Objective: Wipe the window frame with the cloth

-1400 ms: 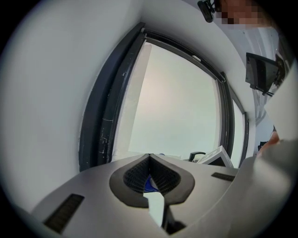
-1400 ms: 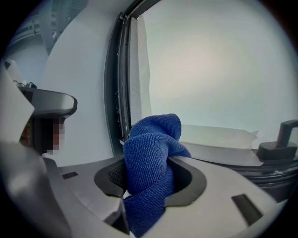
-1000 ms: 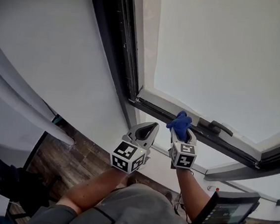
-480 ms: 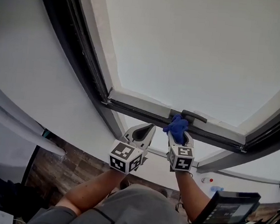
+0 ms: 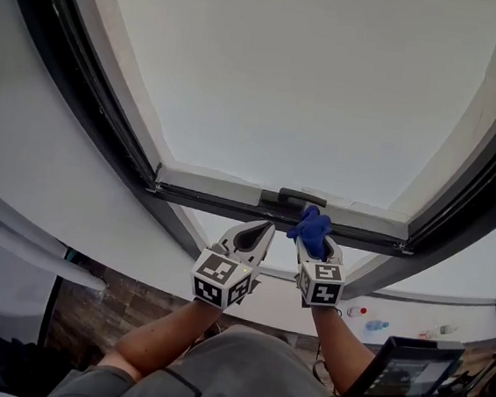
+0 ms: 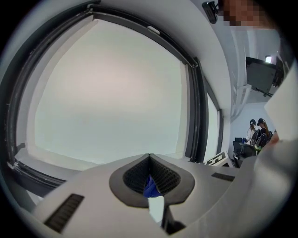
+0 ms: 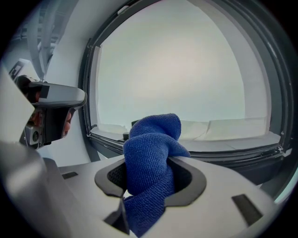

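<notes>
Bulging from the right gripper point(image 7: 150, 175), the cloth point(image 7: 153, 139) masks the jaws' tips.

A: colours?
B: plain blue microfibre cloth point(image 7: 153, 153). black metal window frame point(image 5: 212, 201), white inner strip. dark brown wood-plank floor point(image 5: 104, 306).
A: grippers?
B: light-grey plastic left gripper point(image 6: 149, 160), right gripper point(image 7: 151, 163) same; black ribbed pads point(image 6: 135, 176), black-and-white square markers on cubes point(image 5: 222, 279).

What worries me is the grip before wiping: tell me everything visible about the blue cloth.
The cloth is deep blue, with a fine looped weave like microfibre. It is bunched and folded. The right gripper is shut on its middle; a rounded fold stands up past the jaws and a tail trails back between them. It sits close by the lower rail of the window frame, just below the dark handle; contact cannot be told.
</notes>
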The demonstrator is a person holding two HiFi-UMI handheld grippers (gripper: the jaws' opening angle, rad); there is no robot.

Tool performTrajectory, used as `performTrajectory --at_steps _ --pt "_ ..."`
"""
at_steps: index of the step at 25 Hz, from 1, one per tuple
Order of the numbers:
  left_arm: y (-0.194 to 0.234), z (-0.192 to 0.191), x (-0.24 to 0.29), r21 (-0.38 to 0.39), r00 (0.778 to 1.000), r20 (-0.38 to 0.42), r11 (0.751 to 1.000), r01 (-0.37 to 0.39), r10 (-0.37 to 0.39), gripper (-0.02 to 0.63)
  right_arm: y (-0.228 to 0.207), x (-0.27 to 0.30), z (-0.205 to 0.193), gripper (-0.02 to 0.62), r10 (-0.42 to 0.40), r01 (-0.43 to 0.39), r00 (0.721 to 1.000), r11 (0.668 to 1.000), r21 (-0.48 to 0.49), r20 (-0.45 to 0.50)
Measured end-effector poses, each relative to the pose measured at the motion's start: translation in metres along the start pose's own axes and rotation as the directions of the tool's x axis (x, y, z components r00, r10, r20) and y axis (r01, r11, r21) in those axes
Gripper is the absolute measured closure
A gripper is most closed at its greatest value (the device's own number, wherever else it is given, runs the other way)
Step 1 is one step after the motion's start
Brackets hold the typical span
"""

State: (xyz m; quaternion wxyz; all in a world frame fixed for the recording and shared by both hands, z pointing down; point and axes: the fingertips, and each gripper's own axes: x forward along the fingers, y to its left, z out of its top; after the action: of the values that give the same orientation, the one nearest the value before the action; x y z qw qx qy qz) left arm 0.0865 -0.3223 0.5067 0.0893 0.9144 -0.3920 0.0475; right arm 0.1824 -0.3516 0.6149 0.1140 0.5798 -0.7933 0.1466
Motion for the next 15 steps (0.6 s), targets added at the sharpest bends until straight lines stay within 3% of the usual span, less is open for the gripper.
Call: performTrajectory --at_steps 15 --pt "-0.074 -0.001 0.059 0.038 0.995 -0.008 0.995 0.096 -0.095 0.600 -0.103 -0.050 -0.009 0.396 -0.099 0.098 0.995 0.994 0.048 0.008"
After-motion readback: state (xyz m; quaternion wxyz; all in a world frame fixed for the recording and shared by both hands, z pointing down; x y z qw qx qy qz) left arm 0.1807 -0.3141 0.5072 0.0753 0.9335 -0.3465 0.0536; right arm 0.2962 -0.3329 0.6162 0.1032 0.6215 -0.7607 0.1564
